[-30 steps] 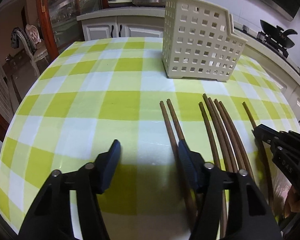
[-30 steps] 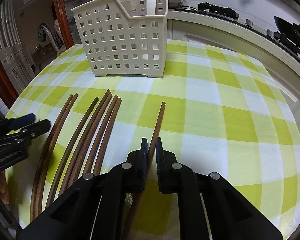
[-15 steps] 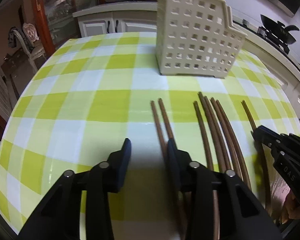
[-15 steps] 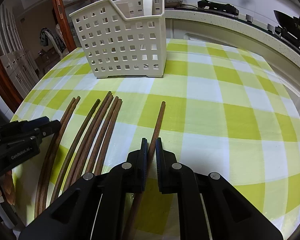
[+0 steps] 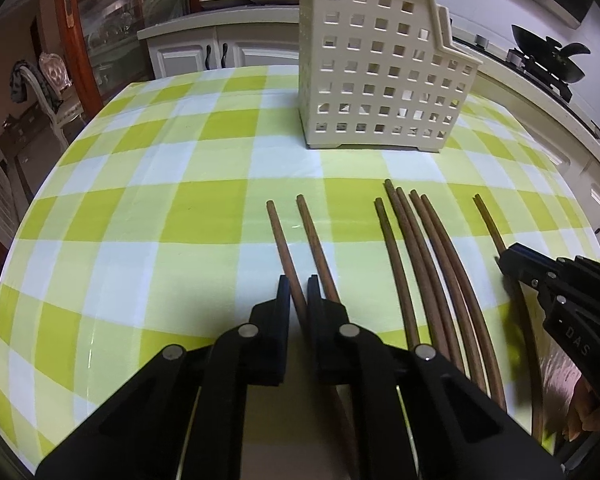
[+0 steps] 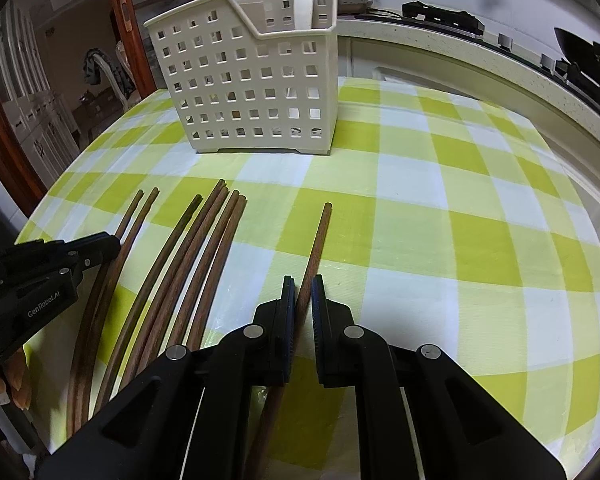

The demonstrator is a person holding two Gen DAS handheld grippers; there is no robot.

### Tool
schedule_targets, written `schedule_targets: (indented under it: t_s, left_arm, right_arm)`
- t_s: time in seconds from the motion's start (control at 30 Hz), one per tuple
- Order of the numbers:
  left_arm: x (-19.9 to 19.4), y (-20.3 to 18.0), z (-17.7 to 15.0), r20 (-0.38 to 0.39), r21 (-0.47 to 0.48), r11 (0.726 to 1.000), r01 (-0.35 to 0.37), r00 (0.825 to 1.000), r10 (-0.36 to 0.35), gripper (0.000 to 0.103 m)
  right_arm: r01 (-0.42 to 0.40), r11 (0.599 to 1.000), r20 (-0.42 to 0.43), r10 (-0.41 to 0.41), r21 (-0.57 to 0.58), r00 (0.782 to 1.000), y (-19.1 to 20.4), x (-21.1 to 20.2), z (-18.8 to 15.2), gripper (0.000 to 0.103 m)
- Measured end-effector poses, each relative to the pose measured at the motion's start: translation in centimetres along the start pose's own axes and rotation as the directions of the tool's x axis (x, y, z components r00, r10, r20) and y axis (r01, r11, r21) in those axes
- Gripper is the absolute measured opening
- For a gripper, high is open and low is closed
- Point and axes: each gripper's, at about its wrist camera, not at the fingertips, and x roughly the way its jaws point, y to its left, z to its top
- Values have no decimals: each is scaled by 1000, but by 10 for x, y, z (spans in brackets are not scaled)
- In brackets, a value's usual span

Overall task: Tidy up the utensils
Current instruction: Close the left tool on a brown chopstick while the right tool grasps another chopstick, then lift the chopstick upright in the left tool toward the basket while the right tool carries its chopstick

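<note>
Fingers of our left gripper (image 5: 299, 294) and right gripper (image 6: 303, 294) are each clamped on a chopstick (image 5: 284, 240) lying on the desk (image 5: 140, 216), so we judge grasping done; next, lifting toward the basket (image 5: 380, 76).

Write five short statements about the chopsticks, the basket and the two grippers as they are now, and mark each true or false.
1. The left gripper is shut on the leftmost chopstick. True.
2. The perforated basket lies tipped on its side. False: it stands upright on the checked tablecloth.
3. The right gripper is closed around the lone chopstick that lies apart from the rest. True.
4. Some chopsticks already stand in the basket. False: none show in it; all visible ones lie on the cloth.
5. A bundle of five chopsticks lies between the two held ones. True.
</note>
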Motion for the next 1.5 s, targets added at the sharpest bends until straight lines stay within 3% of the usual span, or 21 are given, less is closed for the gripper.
schedule_targets:
  t_s: [0.2,0.4,0.67,1.3,1.5]
  left_arm:
    - [0,0,-2,17,9,1000,17,1000,-17,6]
    - [-3,5,-2,29,-8,998,57,998,-56,6]
    - [-32,9,0,94,-9,997,80,992,-79,6]
    - [-136,9,-4,309,24,996,87,947,-90,6]
    - [-154,7,-9,340,35,996,83,936,-90,6]
  right_arm:
    - [19,999,5,-19,-26,1000,4,0,-1,9]
    - [-16,999,37,15,27,999,-9,-7,-1,6]
    - [-39,998,96,33,56,995,-15,-30,4,6]
    - [-16,1000,273,14,4,962,7,-116,14,6]
    - [-1,1000,315,4,-8,949,12,-139,12,6]
